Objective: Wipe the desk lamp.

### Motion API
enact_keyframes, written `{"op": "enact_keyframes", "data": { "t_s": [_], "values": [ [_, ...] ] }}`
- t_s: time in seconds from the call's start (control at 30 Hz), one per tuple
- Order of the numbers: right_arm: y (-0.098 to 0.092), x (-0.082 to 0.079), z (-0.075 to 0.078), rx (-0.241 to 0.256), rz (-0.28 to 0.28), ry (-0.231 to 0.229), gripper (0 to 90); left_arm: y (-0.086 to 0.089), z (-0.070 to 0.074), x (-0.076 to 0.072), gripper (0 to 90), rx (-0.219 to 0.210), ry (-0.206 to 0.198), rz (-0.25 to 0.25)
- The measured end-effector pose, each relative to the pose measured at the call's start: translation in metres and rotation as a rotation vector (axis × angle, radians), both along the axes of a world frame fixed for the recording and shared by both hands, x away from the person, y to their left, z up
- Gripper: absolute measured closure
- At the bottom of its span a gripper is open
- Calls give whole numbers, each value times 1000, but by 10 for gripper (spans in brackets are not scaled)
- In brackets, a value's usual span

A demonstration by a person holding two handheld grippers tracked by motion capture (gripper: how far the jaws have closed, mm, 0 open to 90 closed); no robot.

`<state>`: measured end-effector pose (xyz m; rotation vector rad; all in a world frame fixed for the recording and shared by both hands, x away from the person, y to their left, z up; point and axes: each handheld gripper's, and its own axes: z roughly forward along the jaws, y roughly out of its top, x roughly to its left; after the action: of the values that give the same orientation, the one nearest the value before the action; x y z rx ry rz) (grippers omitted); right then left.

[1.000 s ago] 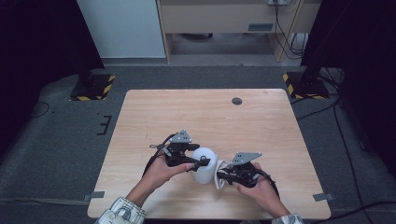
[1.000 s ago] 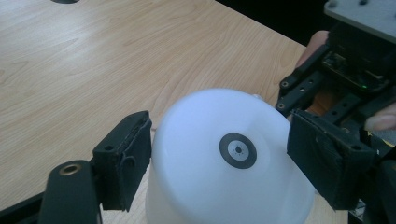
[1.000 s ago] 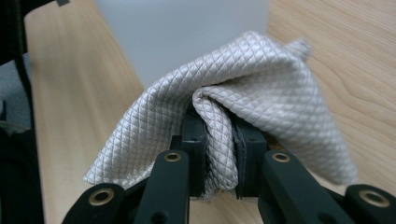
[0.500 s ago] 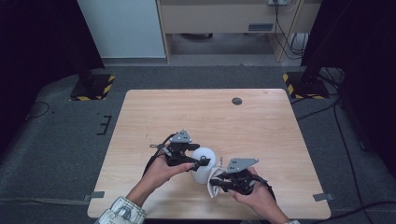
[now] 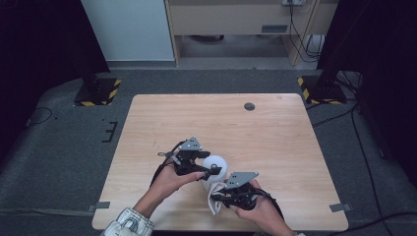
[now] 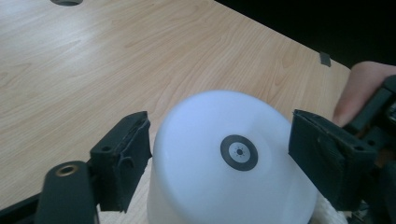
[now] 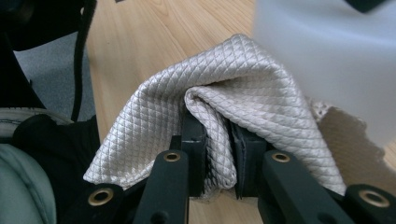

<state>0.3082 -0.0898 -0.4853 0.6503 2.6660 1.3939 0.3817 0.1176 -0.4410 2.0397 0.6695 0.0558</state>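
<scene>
The upturned white cup [image 5: 215,165] near the table's [image 5: 275,132] front edge is being straddled by the left gripper's [image 5: 212,171] open jaws, while the cloth [image 7: 233,107], pinched in the right gripper [image 5: 216,195], is being drawn lower against its side than a second ago, so wiping is judged under way.

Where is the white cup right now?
In the high view, the white cup stands upside down near the table's front edge, between the jaws of the left gripper, with the cloth just beside it.
</scene>
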Motion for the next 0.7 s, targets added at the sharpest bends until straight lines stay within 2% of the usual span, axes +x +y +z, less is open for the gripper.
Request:
{"op": "enact_keyframes", "data": {
  "t_s": [0.07, 0.17, 0.3, 0.43, 0.5, 0.6, 0.7],
  "values": [
    [3, -3, -1, 1, 2, -3, 778, 0, -1, 1, 162, -4, 7, -12],
    [8, -6, -2, 2, 4, -2, 777, 2, 0, 0, 131, -5, -15, -11],
    [16, -8, -5, 10, 0, -4, 776, 11, 7, -3, 126, -35, -37, 24],
    [26, -12, -9, 21, -16, -7, 775, 34, 14, -12, 126, -42, -81, 91],
    [31, -14, -11, 22, -19, -13, 775, 48, 14, -19, 127, -57, -87, 126],
    [41, -18, -16, 20, -12, -13, 774, 68, 9, -29, 132, -39, -107, 167],
    [56, -24, -22, -2, 4, -25, 772, 86, -2, -42, 137, -18, -102, 205]
  ]
}}
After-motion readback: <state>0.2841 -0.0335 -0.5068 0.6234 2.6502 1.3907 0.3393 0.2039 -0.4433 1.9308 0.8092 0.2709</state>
